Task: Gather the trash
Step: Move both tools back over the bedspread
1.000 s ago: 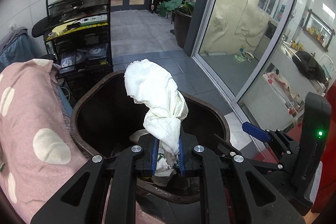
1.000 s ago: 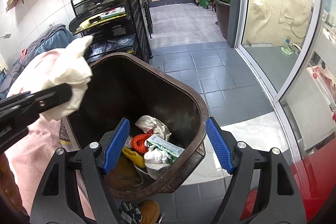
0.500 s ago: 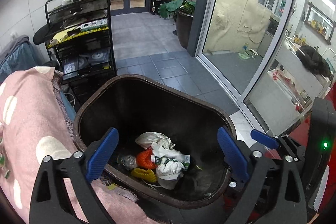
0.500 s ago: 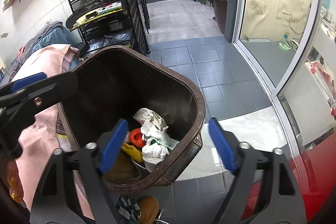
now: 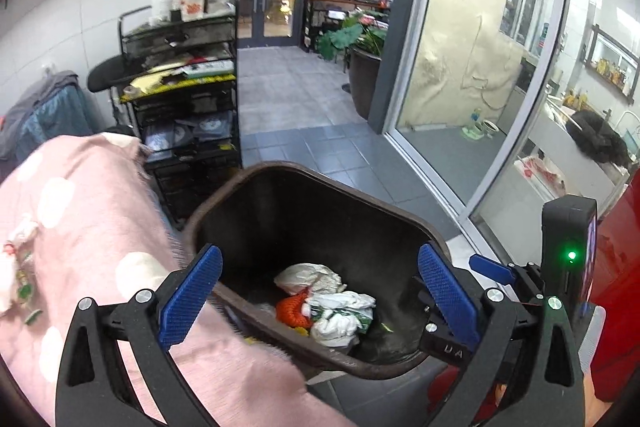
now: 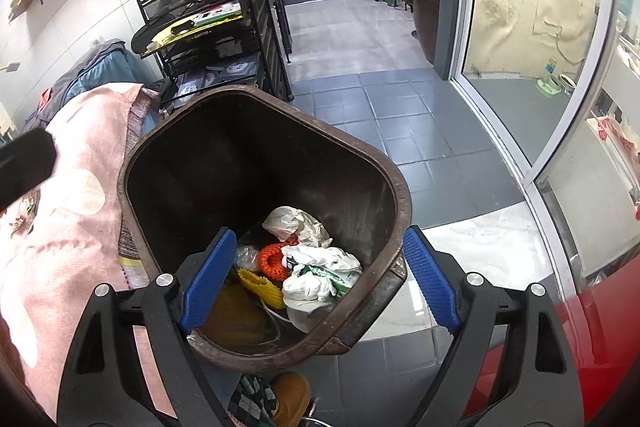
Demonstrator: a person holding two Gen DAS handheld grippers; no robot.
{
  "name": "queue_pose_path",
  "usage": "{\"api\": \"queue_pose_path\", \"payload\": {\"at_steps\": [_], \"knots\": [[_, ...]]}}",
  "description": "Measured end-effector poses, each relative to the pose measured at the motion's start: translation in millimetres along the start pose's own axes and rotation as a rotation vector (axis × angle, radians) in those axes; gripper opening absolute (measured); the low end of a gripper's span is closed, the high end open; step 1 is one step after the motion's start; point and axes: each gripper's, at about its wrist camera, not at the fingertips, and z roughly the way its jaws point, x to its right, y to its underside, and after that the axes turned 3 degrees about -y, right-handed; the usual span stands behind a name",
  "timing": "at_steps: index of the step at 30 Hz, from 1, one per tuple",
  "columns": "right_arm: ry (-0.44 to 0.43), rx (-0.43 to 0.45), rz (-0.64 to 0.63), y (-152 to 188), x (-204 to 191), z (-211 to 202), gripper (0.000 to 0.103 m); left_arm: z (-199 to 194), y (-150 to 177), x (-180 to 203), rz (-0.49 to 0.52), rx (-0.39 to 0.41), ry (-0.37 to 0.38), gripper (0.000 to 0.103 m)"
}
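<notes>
Both my wrist cameras tilt down from close above the brown bin [image 5: 320,211], the left one nearer the pink blanket [image 5: 88,227], sharing the bin, black shelf cart [image 6: 224,27] and tiled floor.

Both the left claw [image 5: 316,297] and the right claw [image 6: 318,281] gape wide, empty, angled downward.

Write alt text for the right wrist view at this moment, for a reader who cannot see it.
The right gripper hangs open and empty over a brown trash bin holding crumpled white paper, an orange ring and a yellow piece. A pink spotted cloth lies left of the bin; grey floor tiles stretch beyond.
</notes>
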Motion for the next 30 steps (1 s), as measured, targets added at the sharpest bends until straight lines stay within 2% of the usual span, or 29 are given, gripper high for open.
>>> {"api": "queue_pose_path", "payload": {"at_steps": [9, 16, 30], "knots": [[-0.054, 0.024, -0.044, -5, -31, -8, 0.085, -40, 13, -28, -0.039, 0.081, -0.063, 0.097], [-0.134, 0.051, -0.112, -16, -70, -17, 0.085, -67, 32, -63, -0.115, 0.1, -0.129, 0.097], [-0.341, 0.048, -0.309, -23, -177, -32, 0.085, -123, 83, -147, -0.287, 0.108, -0.341, 0.097]]}}
